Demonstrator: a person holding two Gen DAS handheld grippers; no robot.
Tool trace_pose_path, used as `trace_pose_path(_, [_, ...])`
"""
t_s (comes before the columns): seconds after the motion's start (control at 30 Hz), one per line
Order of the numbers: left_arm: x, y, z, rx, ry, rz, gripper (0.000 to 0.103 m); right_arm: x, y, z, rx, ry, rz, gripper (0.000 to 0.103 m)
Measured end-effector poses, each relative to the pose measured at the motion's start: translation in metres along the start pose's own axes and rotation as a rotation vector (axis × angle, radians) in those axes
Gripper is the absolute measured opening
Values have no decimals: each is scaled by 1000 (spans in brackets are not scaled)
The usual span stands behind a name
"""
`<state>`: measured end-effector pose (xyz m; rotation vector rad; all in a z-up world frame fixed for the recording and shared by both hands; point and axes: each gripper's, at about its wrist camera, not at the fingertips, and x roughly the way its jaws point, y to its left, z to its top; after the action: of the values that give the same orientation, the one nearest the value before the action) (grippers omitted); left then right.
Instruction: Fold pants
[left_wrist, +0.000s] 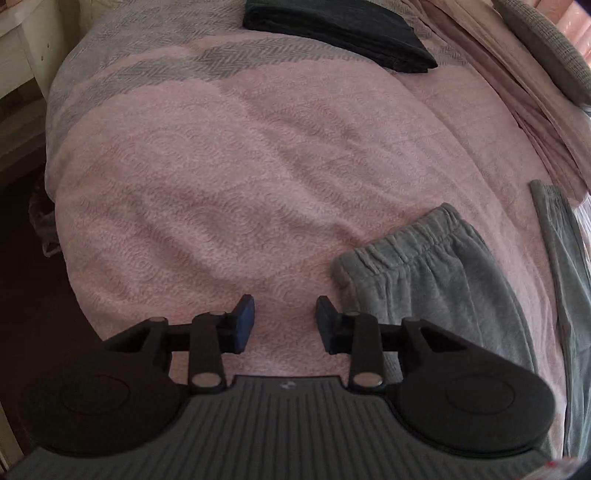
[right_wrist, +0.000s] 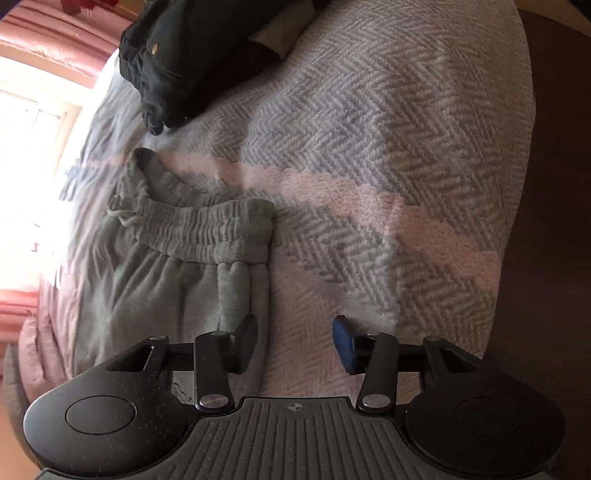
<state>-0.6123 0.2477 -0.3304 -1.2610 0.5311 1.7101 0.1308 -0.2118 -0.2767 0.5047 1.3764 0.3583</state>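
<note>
The pants (right_wrist: 177, 258) lie flat on the bed (left_wrist: 258, 166), waistband toward the black garment (left_wrist: 340, 33). Your right tongs (right_wrist: 295, 341) gape empty at the waistband's side seam; your left tongs (left_wrist: 284, 325) hang released just beside the cuff. Pinch shallow and you'll likely lift one layer only, or snag the blanket.

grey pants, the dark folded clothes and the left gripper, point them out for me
grey pants (right_wrist: 207, 225): right wrist view, on the elastic waistband.
dark folded clothes (left_wrist: 340, 29): left wrist view, on the top face of the stack.
left gripper (left_wrist: 284, 325): left wrist view, midway between its open fingertips.
</note>
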Motion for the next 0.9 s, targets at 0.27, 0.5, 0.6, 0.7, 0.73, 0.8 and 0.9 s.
trace_pose_path(0.27, [-12,-71,35,447,-119,-90,55,4,22,-1,-83,-51,-21,60])
trace_pose_path(0.5, [56,-139,49,819,-19,-131,81,17,26,1,-105,-77,-67,60])
trace_pose_path(0.6, [81,-147,51,831,29,-166,68,20,32,6,-118,-98,-103,60])
trace_pose_path(0.7, [69,-154,41,892,-60,-192,26,22,38,11,-110,-117,-114,60])
trace_pose_path(0.73, [60,-155,36,905,-119,-188,25,23,40,12,-115,-122,-111,60])
trace_pose_path(0.8, [43,-149,37,850,-196,-203,24,27,47,14,-136,-127,-113,60])
trace_pose_path(0.9, [39,-137,54,703,-249,-187,25,32,52,15,-176,-123,-102,60])
